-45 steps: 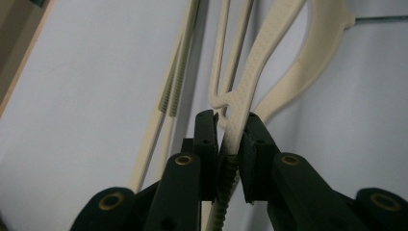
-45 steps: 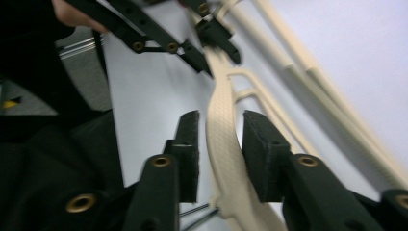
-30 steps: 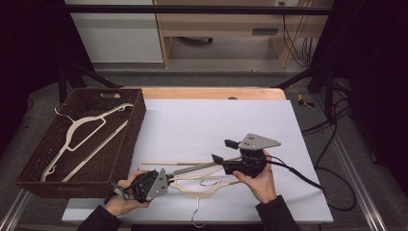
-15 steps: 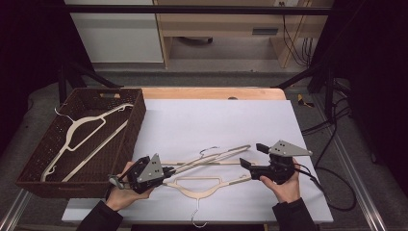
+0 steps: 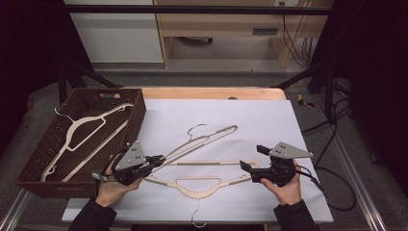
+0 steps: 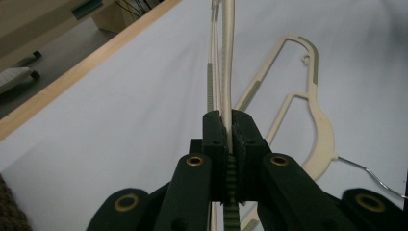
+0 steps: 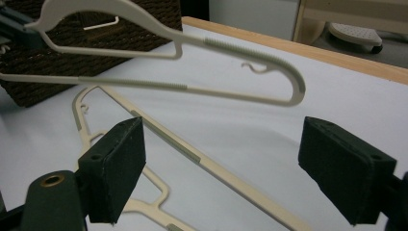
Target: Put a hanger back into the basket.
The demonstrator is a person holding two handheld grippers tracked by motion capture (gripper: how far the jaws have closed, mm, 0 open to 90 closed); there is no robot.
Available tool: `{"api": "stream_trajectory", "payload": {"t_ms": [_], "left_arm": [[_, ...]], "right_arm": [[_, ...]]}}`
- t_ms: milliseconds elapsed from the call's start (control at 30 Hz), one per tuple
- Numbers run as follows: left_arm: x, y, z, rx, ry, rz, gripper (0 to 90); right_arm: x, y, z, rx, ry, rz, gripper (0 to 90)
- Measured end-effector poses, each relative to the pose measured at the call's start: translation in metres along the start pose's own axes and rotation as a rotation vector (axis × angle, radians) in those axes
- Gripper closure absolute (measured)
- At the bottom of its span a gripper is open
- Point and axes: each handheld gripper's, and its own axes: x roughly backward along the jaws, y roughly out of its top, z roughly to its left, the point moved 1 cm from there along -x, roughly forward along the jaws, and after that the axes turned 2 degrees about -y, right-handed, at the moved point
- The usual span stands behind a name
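Observation:
My left gripper (image 5: 161, 158) (image 6: 230, 120) is shut on one end of a cream hanger (image 5: 207, 137) (image 6: 226, 57) and holds it tilted up above the white table sheet (image 5: 250, 120). In the right gripper view the held hanger (image 7: 192, 43) hangs in the air beyond the jaws. A second cream hanger (image 5: 197, 185) (image 6: 322, 134) (image 7: 202, 163) lies flat on the sheet between the two hands. My right gripper (image 5: 251, 158) (image 7: 231, 168) sits low at the right. Its jaws have just been opening and stand open with nothing between them.
A brown wicker basket (image 5: 137, 113) (image 7: 159, 24) stands at the left with a third cream hanger (image 5: 82, 134) in it. The table's wooden edge (image 5: 211, 93) runs along the back. Cables (image 5: 332, 187) trail off the right side.
My right gripper has let go of the hanger, opened, and drawn back to the right. My left gripper has risen, lifting the hanger off the sheet.

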Motion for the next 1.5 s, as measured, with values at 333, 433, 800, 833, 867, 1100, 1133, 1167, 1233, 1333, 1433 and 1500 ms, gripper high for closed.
{"api": "stream_trajectory", "payload": {"t_ms": [333,433,800,833,867,1100,1133,1167,1233,1333,1433,1500], "left_arm": [[0.040,0.035,0.027,0.061,0.030,-0.089,85.4],[0.054,0.043,0.039,0.074,0.040,-0.109,85.4],[0.097,0.046,0.084,0.129,0.120,-0.115,85.4],[0.099,0.044,0.088,0.135,0.128,-0.113,85.4],[0.102,0.041,0.093,0.139,0.134,-0.110,85.4],[0.117,0.016,0.120,0.201,0.176,-0.112,85.4],[0.118,0.011,0.123,0.212,0.179,-0.114,85.4],[0.120,0.007,0.126,0.222,0.183,-0.117,85.4],[0.122,-0.002,0.132,0.246,0.185,-0.117,85.4],[0.125,-0.016,0.140,0.266,0.194,-0.102,85.4],[0.131,-0.028,0.146,0.284,0.201,-0.101,85.3],[0.136,-0.036,0.151,0.295,0.203,-0.102,85.3]], "right_arm": [[0.001,0.001,0.000,0.001,0.006,-0.011,12.3],[0.002,0.001,-0.001,0.001,0.004,-0.013,10.0],[0.011,0.004,-0.004,-0.007,-0.018,-0.030,4.4],[0.012,0.004,-0.005,-0.005,-0.023,-0.033,4.3],[0.013,0.004,-0.006,-0.004,-0.025,-0.034,4.3],[0.018,0.005,-0.009,-0.012,-0.038,-0.044,4.1],[0.018,0.005,-0.009,-0.015,-0.040,-0.046,4.0],[0.019,0.005,-0.010,-0.014,-0.042,-0.049,4.0],[0.019,0.006,-0.011,-0.012,-0.042,-0.052,3.7],[0.021,0.006,-0.011,-0.017,-0.044,-0.051,3.4],[0.023,0.006,-0.013,-0.012,-0.048,-0.055,3.3],[0.024,0.006,-0.014,-0.018,-0.054,-0.059,3.4]]}}
